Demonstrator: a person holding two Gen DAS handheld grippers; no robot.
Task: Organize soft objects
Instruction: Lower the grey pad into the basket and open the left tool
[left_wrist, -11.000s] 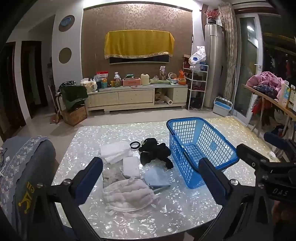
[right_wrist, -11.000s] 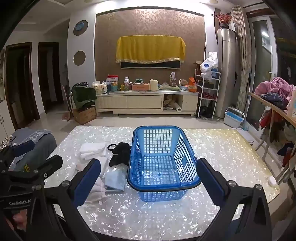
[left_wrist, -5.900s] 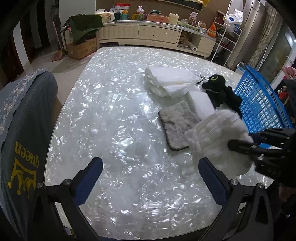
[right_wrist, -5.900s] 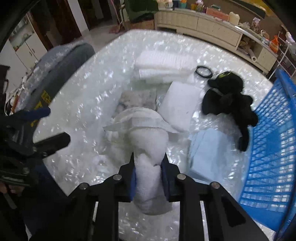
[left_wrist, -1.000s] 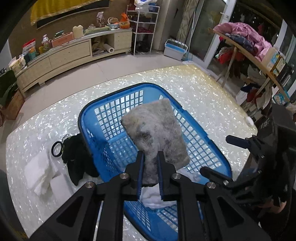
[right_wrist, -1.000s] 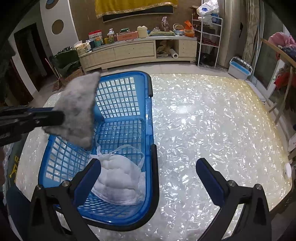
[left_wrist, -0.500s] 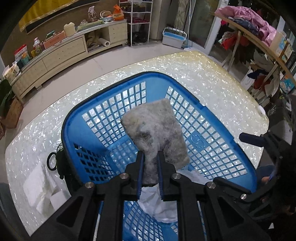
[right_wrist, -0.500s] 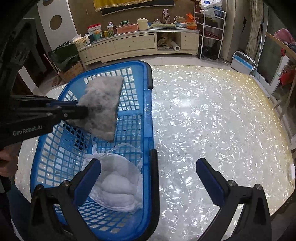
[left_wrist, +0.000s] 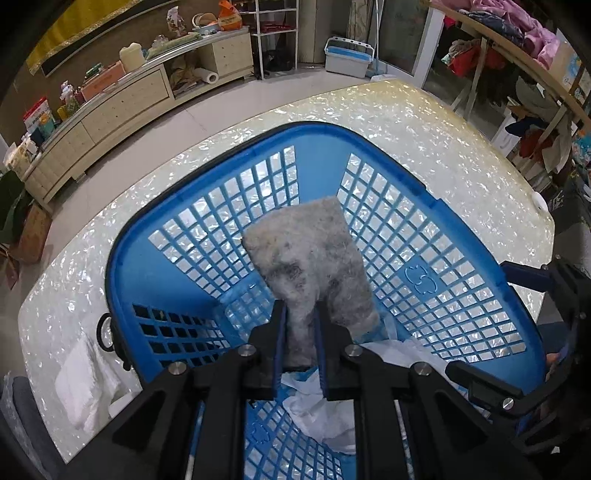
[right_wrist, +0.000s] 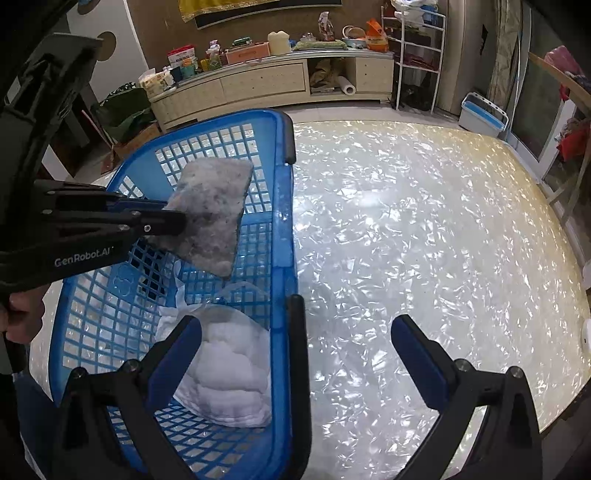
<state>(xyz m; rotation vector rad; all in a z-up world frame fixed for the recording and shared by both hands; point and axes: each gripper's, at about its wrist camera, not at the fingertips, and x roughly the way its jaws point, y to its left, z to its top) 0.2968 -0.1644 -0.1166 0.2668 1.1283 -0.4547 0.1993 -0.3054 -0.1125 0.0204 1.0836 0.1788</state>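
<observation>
— Over the blue basket (left_wrist: 424, 206), the left gripper (left_wrist: 298, 325) is clenched on one end of a grey fuzzy pad (left_wrist: 314, 254). The pad hangs in the air inside the rim, above the white quilted cloth (right_wrist: 225, 369) that already lies on the basket floor.

— And the other claw?

— The right gripper (right_wrist: 295, 354) stands wide apart with nothing in it. One finger sits over the basket's near corner, the other over the pearly table (right_wrist: 424, 221).

— So what could spoil it?

— My guess: the pad looks stiff and it tilts toward the far wall. Let go from this height and it may prop on edge against the lattice instead of lying flat, leaving less room for the rest.

— Could it snag?

— Possibly. Fuzzy fibres can cling to the pads, so the thing might drag along when the hand lifts. A light basket could also slide if a finger knocks the rim.

— Anything left outside?

— White folded cloths (left_wrist: 81, 380) beside the basket, on the table. A dark item sits partly hidden behind the wall; I cannot tell what it is.
</observation>
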